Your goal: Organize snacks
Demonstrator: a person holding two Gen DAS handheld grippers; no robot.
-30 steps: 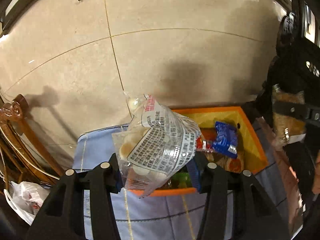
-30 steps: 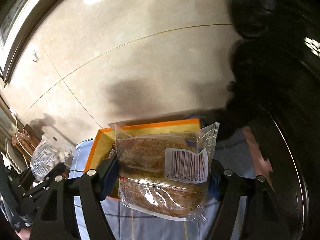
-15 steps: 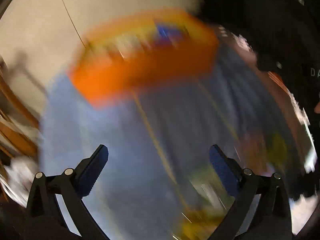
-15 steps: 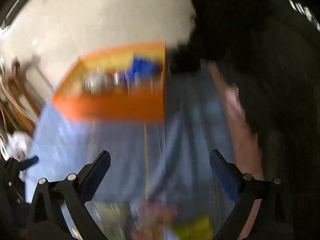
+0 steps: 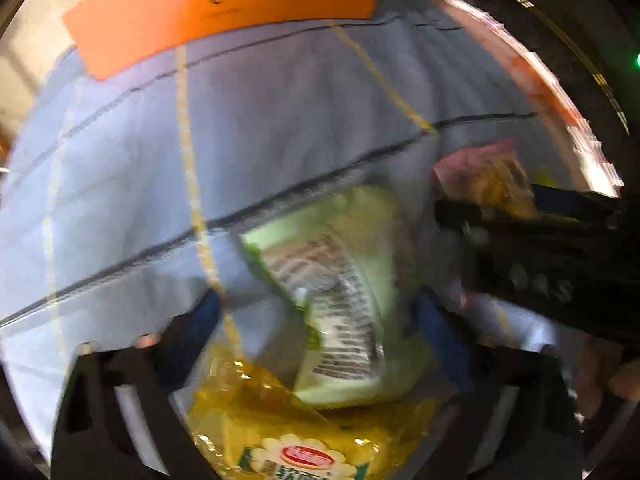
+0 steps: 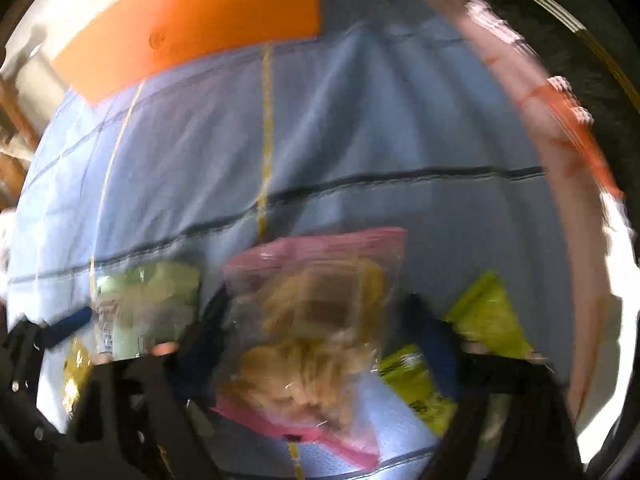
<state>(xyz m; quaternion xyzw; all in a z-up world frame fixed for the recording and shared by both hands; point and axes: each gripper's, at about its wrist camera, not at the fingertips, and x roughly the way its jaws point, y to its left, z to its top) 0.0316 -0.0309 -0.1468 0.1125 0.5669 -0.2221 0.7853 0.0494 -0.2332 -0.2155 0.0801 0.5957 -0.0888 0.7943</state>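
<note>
Left tongs [image 5: 316, 316] closing around green packet [image 5: 340, 292], no grip yet; yellow packet [image 5: 288, 432] overlaps beneath, double pick risk. Right tongs [image 6: 316, 332] closing around pink packet [image 6: 316, 320]; crinkly film, slip risk.

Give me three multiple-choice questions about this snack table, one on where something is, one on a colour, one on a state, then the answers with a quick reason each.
1. Where does the orange box stand relative to the snack packets?
A. Beyond them, at the far side of the blue cloth
B. On top of them
C. Under the cloth

2. What colour are the edges of the packet between the right gripper's fingers?
A. Blue
B. Pink
C. White

3. How does the pale green packet lie under the left gripper?
A. Standing inside the box
B. Hanging in the air
C. On the cloth, partly over a yellow packet

Answers: 1 A, the box sits at the top of both views, past bare cloth. 2 B, pink bands show at its top and bottom. 3 C, its lower end overlaps the yellow packet.
</note>
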